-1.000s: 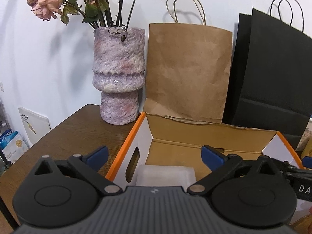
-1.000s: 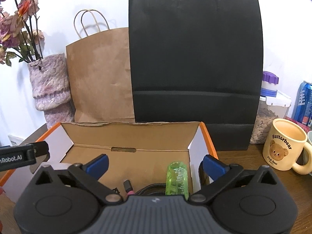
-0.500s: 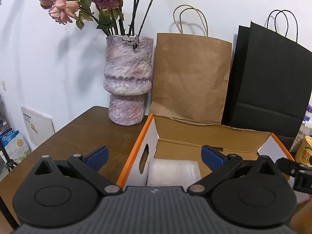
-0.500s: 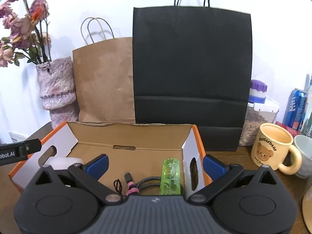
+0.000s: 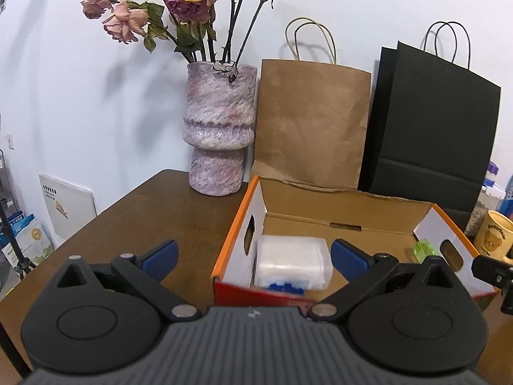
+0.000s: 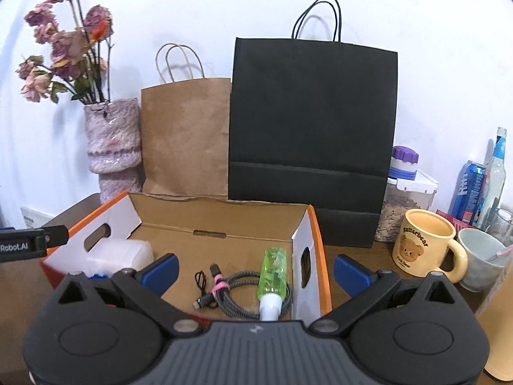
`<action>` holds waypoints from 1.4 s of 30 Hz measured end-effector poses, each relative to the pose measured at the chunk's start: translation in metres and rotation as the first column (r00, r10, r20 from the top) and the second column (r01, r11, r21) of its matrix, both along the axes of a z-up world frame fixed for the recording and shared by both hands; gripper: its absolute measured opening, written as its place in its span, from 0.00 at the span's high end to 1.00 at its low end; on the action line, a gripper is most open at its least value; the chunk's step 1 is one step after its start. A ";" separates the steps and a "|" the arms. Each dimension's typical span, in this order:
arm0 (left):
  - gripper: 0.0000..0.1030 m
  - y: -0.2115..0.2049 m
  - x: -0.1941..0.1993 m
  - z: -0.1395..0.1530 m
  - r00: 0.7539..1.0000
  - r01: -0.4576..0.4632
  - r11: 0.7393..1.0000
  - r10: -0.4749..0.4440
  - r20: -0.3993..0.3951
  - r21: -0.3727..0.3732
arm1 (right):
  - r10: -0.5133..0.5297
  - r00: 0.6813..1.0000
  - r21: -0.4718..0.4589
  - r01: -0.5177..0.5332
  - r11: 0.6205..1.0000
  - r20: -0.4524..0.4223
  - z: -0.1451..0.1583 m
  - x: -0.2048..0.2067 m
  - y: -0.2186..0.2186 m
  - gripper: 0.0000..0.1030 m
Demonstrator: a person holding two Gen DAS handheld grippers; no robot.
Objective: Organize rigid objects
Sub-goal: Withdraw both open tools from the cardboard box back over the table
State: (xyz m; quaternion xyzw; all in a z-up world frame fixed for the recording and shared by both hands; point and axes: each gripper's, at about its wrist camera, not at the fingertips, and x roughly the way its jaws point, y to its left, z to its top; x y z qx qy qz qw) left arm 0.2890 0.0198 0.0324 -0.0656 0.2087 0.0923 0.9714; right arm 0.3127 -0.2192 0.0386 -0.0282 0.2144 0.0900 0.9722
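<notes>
An open cardboard box [image 5: 243, 224] [image 6: 315, 234] with orange edges sits on the brown table. Inside it lie a white plastic container [image 5: 290, 264] [image 6: 120, 255] with a blue part at its left end, a coiled grey cable [image 6: 231, 292] with a pink tie, and a green spray bottle [image 6: 272, 276] [image 5: 424, 247] on its side at the right end. My left gripper [image 5: 251, 255] stands open, raised before the box's left front, holding nothing. My right gripper [image 6: 255, 266] is open too, above the box's front edge, empty.
Behind the box stand a purple vase [image 5: 219, 128] of dried roses, a brown paper bag [image 5: 311, 122] and a black paper bag [image 6: 312, 141]. To the right are a bear mug [image 6: 424, 245], a white cup [image 6: 481, 258], a jar [image 6: 405, 205], a can [image 6: 468, 191] and a bottle [image 6: 495, 173].
Both grippers have drawn back and up from the box, so more of its inside and front edge shows. Both stay open and empty.
</notes>
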 end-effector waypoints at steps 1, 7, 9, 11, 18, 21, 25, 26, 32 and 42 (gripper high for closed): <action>0.00 0.000 -0.004 -0.001 1.000 0.001 1.000 -0.001 -0.002 0.002 | 0.001 1.000 -0.004 -0.001 1.000 0.004 -0.001 -0.006 -0.001 0.00; 0.00 0.000 -0.026 -0.007 1.000 0.004 1.000 -0.004 -0.012 0.006 | 0.014 1.000 -0.013 -0.014 1.000 0.013 -0.009 -0.037 -0.006 0.00; 0.00 0.001 -0.033 -0.009 1.000 0.003 1.000 -0.002 -0.016 0.005 | 0.017 1.000 -0.021 -0.017 1.000 0.013 -0.011 -0.047 -0.007 0.00; 0.00 0.001 -0.040 -0.011 1.000 0.001 1.000 -0.001 -0.021 0.004 | 0.020 1.000 -0.023 -0.019 1.000 0.014 -0.014 -0.055 -0.008 0.00; 0.00 0.003 -0.067 -0.016 0.999 -0.001 1.000 0.001 -0.035 0.000 | 0.025 1.000 -0.036 -0.025 0.999 -0.008 -0.025 -0.077 -0.011 0.00; 0.00 0.003 -0.078 -0.018 0.999 -0.001 1.000 0.001 -0.039 -0.001 | 0.030 0.999 -0.040 -0.031 0.999 -0.019 -0.031 -0.090 -0.013 0.00; 0.00 0.002 -0.090 -0.021 0.999 0.000 1.000 0.001 -0.052 0.006 | 0.028 0.999 -0.040 -0.029 0.999 -0.038 -0.038 -0.104 -0.017 0.00; 0.00 0.002 -0.092 -0.022 0.998 -0.001 1.000 0.002 -0.057 0.011 | 0.026 0.999 -0.040 -0.028 0.999 -0.046 -0.040 -0.107 -0.019 0.00; 0.00 0.001 -0.108 -0.029 0.997 0.013 1.000 -0.013 -0.079 0.011 | 0.017 0.996 -0.044 -0.021 0.999 -0.088 -0.051 -0.125 -0.026 0.00; 0.00 0.010 -0.132 -0.039 0.993 0.006 1.000 -0.009 -0.120 -0.025 | 0.019 0.986 -0.049 -0.028 0.998 -0.167 -0.066 -0.141 -0.030 0.00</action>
